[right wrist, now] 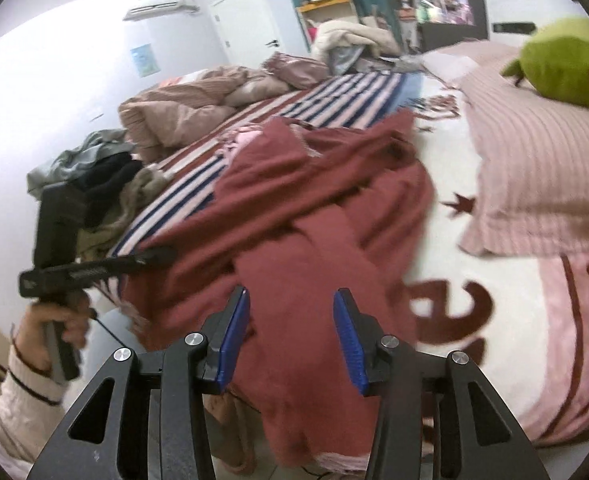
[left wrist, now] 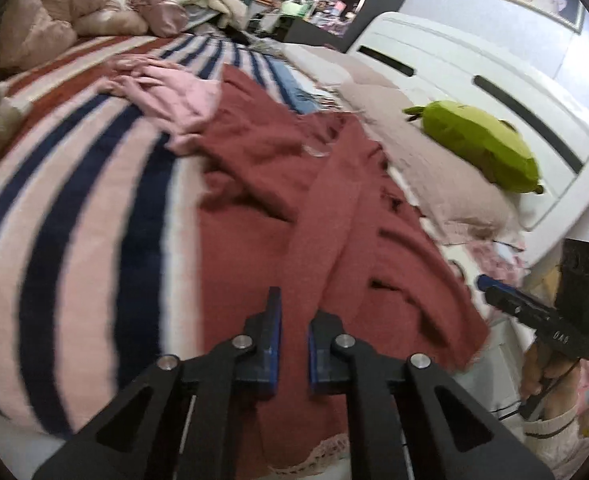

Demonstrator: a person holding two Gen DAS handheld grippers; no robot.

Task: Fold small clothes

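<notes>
Folding is barely begun: the dark red garment (left wrist: 294, 184) lies rumpled across the bed's near edge, its long strip toward 6 o'clock pinched in the left gripper (left wrist: 294, 344), the right gripper (right wrist: 290, 340) standing part-open astride loose cloth, every fold outstanding.

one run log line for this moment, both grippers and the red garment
left hand-held gripper: shut on red garment | right hand-held gripper: open over garment | garment: crumpled on bed, unfolded
</notes>
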